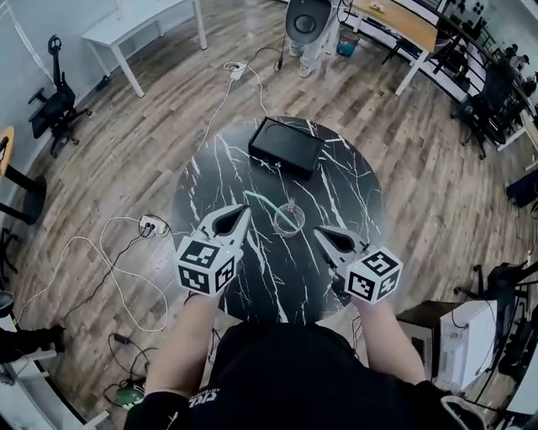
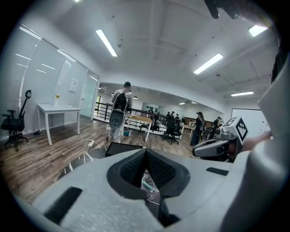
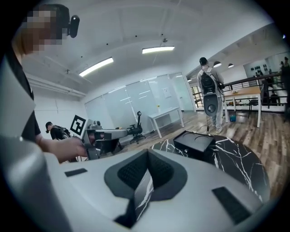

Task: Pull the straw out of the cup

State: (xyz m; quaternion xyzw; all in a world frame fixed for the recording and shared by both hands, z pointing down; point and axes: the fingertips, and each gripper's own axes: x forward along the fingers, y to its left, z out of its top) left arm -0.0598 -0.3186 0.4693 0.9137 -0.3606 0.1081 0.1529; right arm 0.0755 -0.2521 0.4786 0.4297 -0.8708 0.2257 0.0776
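A clear plastic cup (image 1: 288,218) stands near the middle of the round black marble table (image 1: 252,277). A green straw (image 1: 262,201) sticks out of it, leaning up and to the left. My left gripper (image 1: 245,210) is shut and empty, its tip just left of the cup and below the straw's free end. My right gripper (image 1: 319,231) is also shut and empty, with its tip just right of the cup. In the left gripper view the jaws (image 2: 146,152) meet, and the cup (image 2: 148,183) shows through the gap below them. The right gripper view shows closed jaws (image 3: 147,154) over bare marble.
A black box (image 1: 286,145) lies on the far part of the table. A power strip (image 1: 152,225) and cables lie on the wooden floor to the left. A white table (image 1: 143,21) and office chairs stand farther off. A person with a backpack (image 2: 121,102) stands beyond the table.
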